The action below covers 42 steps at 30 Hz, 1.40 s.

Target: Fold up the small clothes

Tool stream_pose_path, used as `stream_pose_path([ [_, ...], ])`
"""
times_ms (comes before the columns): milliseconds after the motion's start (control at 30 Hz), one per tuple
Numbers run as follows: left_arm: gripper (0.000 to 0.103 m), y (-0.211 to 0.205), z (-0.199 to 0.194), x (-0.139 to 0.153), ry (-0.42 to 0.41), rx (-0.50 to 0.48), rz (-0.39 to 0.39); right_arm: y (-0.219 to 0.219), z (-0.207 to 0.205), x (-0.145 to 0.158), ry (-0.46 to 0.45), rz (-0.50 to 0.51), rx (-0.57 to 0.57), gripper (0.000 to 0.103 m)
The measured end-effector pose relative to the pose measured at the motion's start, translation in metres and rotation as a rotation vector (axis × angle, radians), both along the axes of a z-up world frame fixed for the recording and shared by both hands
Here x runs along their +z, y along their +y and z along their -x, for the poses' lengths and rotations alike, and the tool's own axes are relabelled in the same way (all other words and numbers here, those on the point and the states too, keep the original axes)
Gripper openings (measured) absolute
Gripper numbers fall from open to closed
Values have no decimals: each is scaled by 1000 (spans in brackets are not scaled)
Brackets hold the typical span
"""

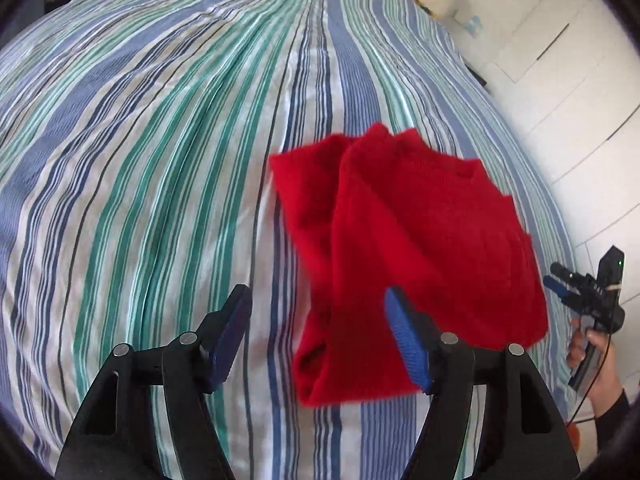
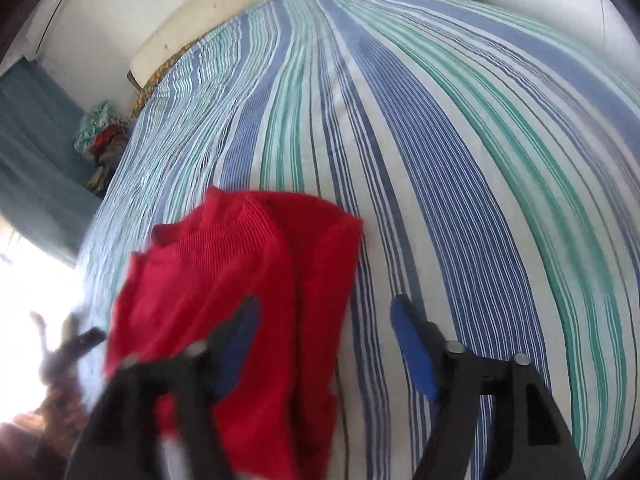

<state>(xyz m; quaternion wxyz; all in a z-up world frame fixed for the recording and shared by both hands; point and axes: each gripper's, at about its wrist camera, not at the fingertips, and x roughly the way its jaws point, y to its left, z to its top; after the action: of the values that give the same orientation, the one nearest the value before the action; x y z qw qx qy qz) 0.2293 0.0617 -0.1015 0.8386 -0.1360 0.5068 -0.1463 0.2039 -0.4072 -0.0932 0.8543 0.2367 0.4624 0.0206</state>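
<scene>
A red knitted garment point(image 1: 408, 248) lies folded on the striped bedsheet point(image 1: 160, 160). My left gripper point(image 1: 316, 336) is open and empty, held just above the garment's near left edge. In the right wrist view the same red garment point(image 2: 248, 292) lies at lower left on the sheet point(image 2: 460, 160). My right gripper point(image 2: 324, 344) is open and empty, its left finger over the garment and its right finger over bare sheet. The right gripper also shows in the left wrist view point(image 1: 576, 284), off the bed's right edge.
A cream pillow point(image 2: 248, 12) lies at the head of the bed. A pile of coloured clothes point(image 2: 102, 136) sits beside the bed's left side, near a teal curtain point(image 2: 36, 168). White tiled floor point(image 1: 568, 92) runs along the bed's right edge.
</scene>
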Motion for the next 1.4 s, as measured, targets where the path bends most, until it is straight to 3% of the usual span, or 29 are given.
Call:
stream_pose_path([
  [133,71,20,53,-8,15,30,11,-7,20,-22,-12,-170,5,75],
  [267,75,38,88,-16,26,72,45,18,8,-39,-4,-208,12,72],
  [300,75,44,94,-20,31,88,50,29,2,-42,26,-159,20,47],
  [333,75,51,101,-23,35,106,57,43,-4,-42,56,-87,31,9],
  [400,75,65,111,-31,32,135,90,60,-8,-27,63,13,3,10],
  [467,75,74,120,-36,16,144,129,79,-9,3,16,51,0,10],
  [600,75,73,120,-33,16,140,119,151,-22,68,-74,78,132,9],
  [700,75,73,121,-30,0,137,119,219,-35,89,-89,75,245,10],
  [800,76,77,126,-32,-3,141,112,280,-50,83,-71,50,313,10],
  [967,76,82,132,-36,-8,146,112,347,-64,23,36,-7,328,11],
  [1000,76,81,132,-37,-8,141,104,356,-65,9,64,-28,329,17],
  [1067,76,79,133,-37,-13,133,92,364,-66,-12,118,-101,350,34],
  [1133,76,77,132,-38,-17,125,84,357,-63,-12,99,-233,362,53],
  [1267,80,75,128,-39,-16,125,88,313,-47,23,-29,-471,373,58],
  [1333,82,74,127,-40,-17,133,94,286,-34,46,-118,-422,337,58],
  [1400,83,71,128,-40,-21,137,85,266,-22,58,-169,-261,285,54],
])
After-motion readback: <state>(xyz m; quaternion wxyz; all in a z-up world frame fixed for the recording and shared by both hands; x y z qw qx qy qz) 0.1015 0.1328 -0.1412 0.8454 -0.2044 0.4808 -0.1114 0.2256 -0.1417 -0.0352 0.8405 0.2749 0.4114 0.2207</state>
